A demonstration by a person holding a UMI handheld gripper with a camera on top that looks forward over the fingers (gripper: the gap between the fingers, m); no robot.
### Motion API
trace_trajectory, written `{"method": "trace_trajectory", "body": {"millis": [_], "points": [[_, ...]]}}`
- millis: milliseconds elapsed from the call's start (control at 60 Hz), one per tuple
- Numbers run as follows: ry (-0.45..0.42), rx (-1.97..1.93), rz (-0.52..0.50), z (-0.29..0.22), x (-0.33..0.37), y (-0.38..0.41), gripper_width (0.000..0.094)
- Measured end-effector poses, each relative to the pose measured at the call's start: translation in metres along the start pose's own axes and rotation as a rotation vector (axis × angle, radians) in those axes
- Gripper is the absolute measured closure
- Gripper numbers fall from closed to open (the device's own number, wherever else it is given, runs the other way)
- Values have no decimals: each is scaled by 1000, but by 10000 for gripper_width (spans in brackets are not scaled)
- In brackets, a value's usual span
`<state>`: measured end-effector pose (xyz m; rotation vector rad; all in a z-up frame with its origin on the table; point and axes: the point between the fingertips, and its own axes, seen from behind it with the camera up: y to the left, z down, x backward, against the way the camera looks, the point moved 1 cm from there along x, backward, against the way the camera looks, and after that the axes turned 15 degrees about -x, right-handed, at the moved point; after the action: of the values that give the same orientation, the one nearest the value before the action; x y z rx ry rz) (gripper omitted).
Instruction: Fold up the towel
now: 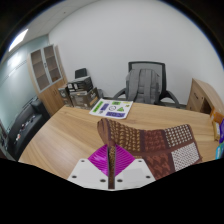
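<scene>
Low in the middle of the frame the gripper has its two pale fingers drawn together, their magenta pads pinching a fold of the brown, red and cream patchwork-patterned towel, so it is clamped on the cloth. From the pinch the towel rises to a raised edge just above the fingertips at the centre of the frame and spreads off to the lower right, where its checked squares drape down over the long light wooden table; whether the far end lies flat or hangs off the edge I cannot tell. Beyond the towel, near the centre of the frame, a flat printed sheet in green and white lies on the tabletop. Behind it, in the upper middle, stands a grey mesh-backed office chair with armrests against the plain white wall. In the upper left a wooden cabinet with glass doors stands by the wall, with a cluttered dark heap of equipment on a surface beside it, too small to make out. At the right edge sits a low wooden cabinet.
</scene>
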<state>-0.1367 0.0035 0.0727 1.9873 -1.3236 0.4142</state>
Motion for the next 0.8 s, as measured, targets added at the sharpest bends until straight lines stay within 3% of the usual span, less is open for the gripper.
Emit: {"method": "trace_trajectory", "body": {"millis": [133, 233, 333, 583, 683, 800], "points": [[-60, -58, -115, -40, 36, 41, 887], [-101, -95, -131, -70, 49, 28, 888], [-127, -78, -50, -85, 44, -19, 889], [-54, -37, 154, -58, 2, -147, 872], [-32, -33, 191, -47, -6, -173, 715], [-63, -3, 277, -56, 7, -199, 322]]}}
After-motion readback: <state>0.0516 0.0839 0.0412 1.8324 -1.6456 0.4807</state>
